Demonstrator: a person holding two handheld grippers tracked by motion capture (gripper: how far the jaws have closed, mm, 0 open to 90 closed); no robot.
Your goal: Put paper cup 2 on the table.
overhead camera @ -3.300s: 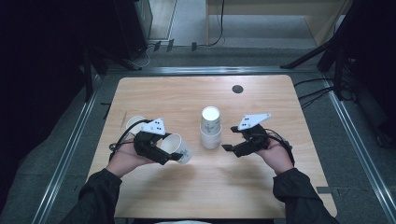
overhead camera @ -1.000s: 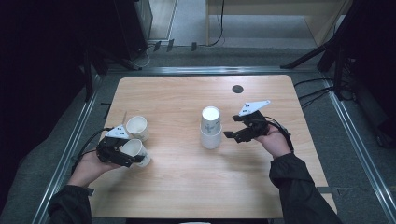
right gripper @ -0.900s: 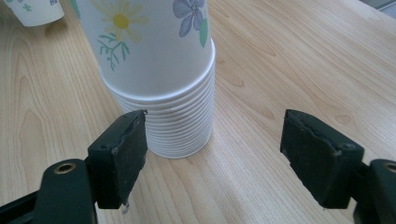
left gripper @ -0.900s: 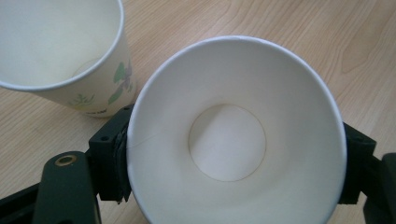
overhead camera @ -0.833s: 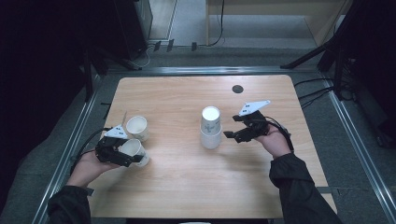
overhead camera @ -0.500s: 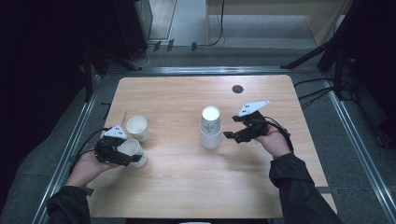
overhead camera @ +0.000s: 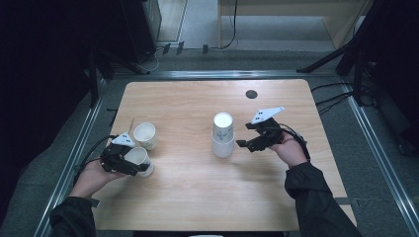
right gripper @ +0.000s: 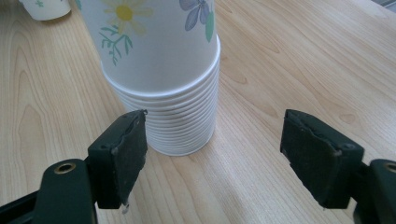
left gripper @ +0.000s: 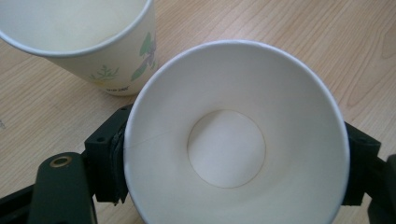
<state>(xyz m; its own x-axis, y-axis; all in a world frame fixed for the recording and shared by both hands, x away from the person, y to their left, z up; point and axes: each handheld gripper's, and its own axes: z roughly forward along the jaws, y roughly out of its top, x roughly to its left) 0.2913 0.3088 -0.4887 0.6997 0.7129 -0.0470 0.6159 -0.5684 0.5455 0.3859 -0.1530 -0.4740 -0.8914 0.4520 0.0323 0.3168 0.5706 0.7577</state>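
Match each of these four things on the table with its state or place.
Things:
1. left claw
2. right claw
3. stack of paper cups
4. lone paper cup

States or places:
A. upside down at mid table
B. open, with nothing between the jaws
C. stands upright beside the left hand
D. around an upright paper cup, jaws just opening

Pairs: 1-D, 2-B, 3-A, 4-C

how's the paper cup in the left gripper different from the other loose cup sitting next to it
The cup between the left gripper's jaws has both pads at its rim as the jaws have just been opening; the neighbouring cup stands free of any gripper. In the high view the gripped cup sits nearer the person, the neighbour farther up the table. Both are white, open-topped paper cups.
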